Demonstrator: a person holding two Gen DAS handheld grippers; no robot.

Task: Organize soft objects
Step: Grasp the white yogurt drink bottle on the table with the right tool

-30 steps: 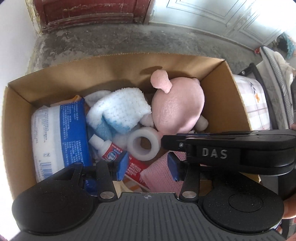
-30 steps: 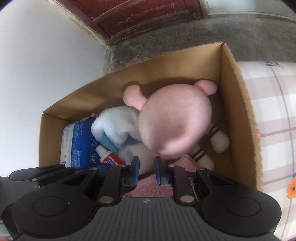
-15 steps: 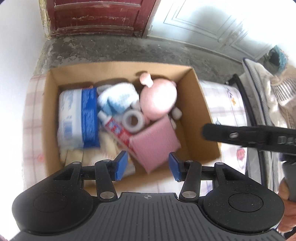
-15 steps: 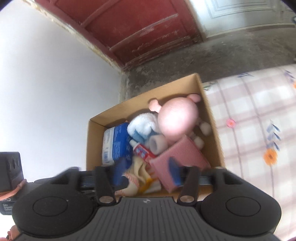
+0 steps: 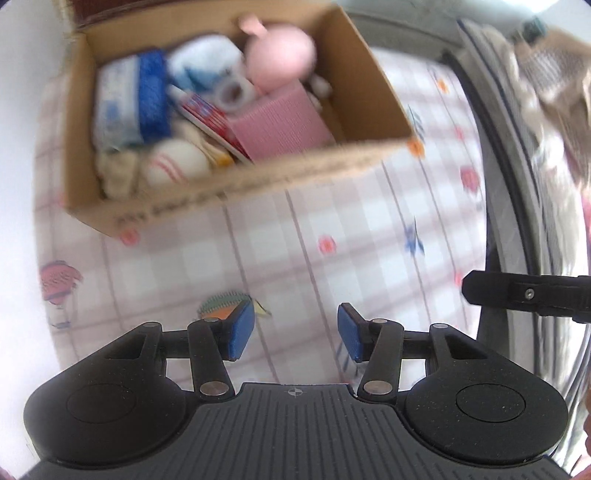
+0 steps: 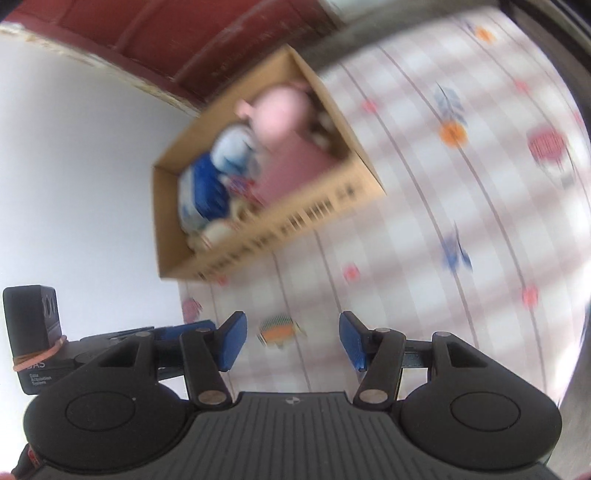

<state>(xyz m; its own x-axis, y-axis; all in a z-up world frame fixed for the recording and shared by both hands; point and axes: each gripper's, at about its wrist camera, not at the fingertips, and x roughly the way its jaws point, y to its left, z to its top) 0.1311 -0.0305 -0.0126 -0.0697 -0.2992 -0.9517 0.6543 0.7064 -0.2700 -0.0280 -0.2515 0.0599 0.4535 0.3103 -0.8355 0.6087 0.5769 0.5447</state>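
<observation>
A cardboard box [image 5: 369, 85] stands on a checked cloth at the far side; it also shows in the right wrist view [image 6: 314, 218]. It holds a pink plush toy [image 5: 280, 59], a pink cloth [image 5: 280, 125], a blue-white fluffy towel [image 5: 203, 62], a blue-white pack [image 5: 129, 99], a tape roll [image 5: 232, 88] and a white ball [image 5: 177, 166]. My left gripper [image 5: 295, 334] is open and empty, well back from the box. My right gripper [image 6: 291, 339] is open and empty, also back from it.
The checked cloth [image 5: 332, 229] with flower prints covers the surface between me and the box. A white wall is at the left [image 6: 74, 147]. A dark frame with bedding [image 5: 517, 147] runs along the right. The red door [image 6: 184, 33] is behind the box.
Both grippers have pulled back and up from inside the box to over the cloth. The right gripper, nearly closed by the plush toy a second ago, has opened. The plush stays in the box.
</observation>
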